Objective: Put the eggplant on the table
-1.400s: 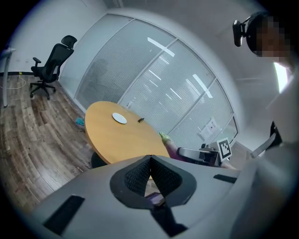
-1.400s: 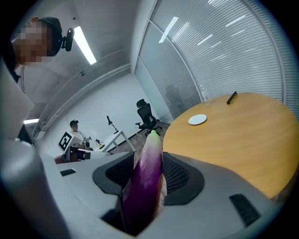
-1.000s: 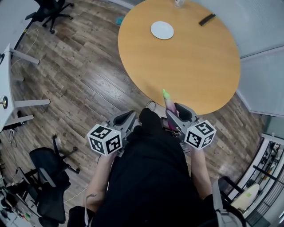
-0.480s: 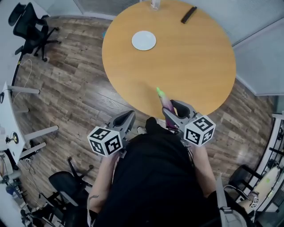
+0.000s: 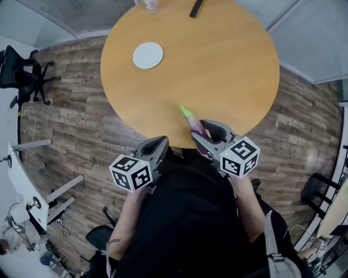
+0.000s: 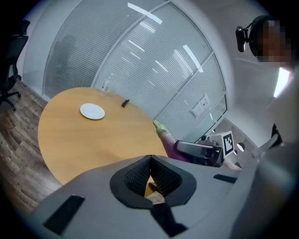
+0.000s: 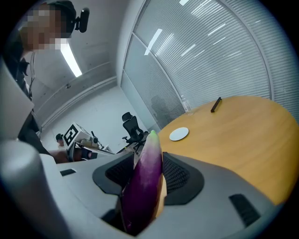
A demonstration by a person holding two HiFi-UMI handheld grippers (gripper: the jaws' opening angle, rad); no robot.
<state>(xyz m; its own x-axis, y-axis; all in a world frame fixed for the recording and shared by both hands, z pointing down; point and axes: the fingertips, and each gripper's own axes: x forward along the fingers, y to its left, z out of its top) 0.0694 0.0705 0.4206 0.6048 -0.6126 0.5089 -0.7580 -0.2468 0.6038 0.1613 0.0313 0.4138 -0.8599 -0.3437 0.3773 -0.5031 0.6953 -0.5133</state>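
A purple eggplant (image 5: 193, 124) with a green tip stands tilted in my right gripper (image 5: 205, 132), which is shut on its lower part. In the right gripper view the eggplant (image 7: 144, 184) rises between the two pads and points toward the round wooden table (image 7: 233, 135). In the head view its tip hangs over the near edge of the table (image 5: 217, 65). My left gripper (image 5: 159, 143) is held beside it, over the table's near edge. Its jaws are closed with nothing between them (image 6: 150, 159). The left gripper view also catches the eggplant (image 6: 165, 135) and the right gripper (image 6: 198, 151).
A white plate (image 5: 148, 55) lies on the far left of the table, with a black remote (image 5: 196, 7) and a glass (image 5: 149, 4) at the back edge. A black office chair (image 5: 19, 76) and a white desk (image 5: 22, 179) stand on the wood floor at left.
The table has come closer and lower in the head view. Both grippers, earlier over the floor short of it, now reach its near edge, the eggplant still held.
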